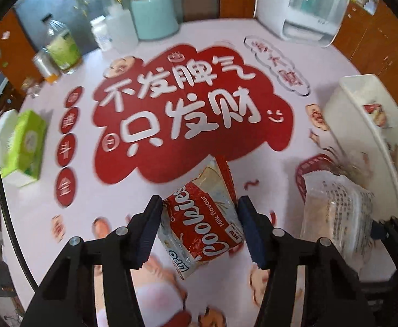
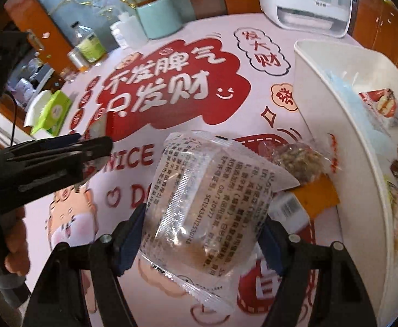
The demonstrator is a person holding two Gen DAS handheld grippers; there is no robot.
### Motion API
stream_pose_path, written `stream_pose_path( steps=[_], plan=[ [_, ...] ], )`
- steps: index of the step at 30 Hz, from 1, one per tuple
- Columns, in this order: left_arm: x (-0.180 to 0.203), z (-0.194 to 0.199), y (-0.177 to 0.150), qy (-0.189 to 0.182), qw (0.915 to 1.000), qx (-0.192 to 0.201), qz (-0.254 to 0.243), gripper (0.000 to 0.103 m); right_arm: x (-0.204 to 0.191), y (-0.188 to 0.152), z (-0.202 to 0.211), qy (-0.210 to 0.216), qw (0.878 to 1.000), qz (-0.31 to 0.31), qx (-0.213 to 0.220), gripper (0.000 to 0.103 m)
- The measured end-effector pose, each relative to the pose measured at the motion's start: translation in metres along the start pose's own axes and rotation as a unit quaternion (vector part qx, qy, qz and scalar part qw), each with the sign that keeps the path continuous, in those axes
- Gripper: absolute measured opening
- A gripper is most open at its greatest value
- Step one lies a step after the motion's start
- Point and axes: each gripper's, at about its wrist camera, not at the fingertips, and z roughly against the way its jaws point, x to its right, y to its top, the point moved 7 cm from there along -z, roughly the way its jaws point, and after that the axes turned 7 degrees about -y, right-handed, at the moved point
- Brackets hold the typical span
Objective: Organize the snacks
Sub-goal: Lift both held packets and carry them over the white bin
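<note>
left gripper (image 1: 200, 227) clamps Goodies packet (image 1: 199, 218) above tabletop (image 1: 155, 54) | right gripper (image 2: 203, 234) clamps clear-wrapped cake (image 2: 199, 204) | white bin (image 2: 332, 114) at 2 o'clock | tip: clear rim, then release

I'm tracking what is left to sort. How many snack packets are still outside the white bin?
4, maybe more hidden: the cookie packet in the left tool, the clear cake packet in the right tool, and a seed snack packet and orange packet on the table beside the white bin.
</note>
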Motion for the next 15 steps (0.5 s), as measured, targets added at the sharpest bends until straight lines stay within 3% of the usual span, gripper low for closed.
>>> stream_pose_path(
  steps=[8,15],
  plan=[
    [0.022,0.101,-0.023,-0.007,0.9974,0.070,-0.018,0.055,-0.007,-0.012,0.081,0.033,0.997,0.023,0.066,0.075],
    [0.056,0.158,-0.013,-0.021,0.9917,0.120,-0.041,0.055,0.015,-0.010,0.148,0.017,0.989,0.014,0.148,0.076]
  ],
)
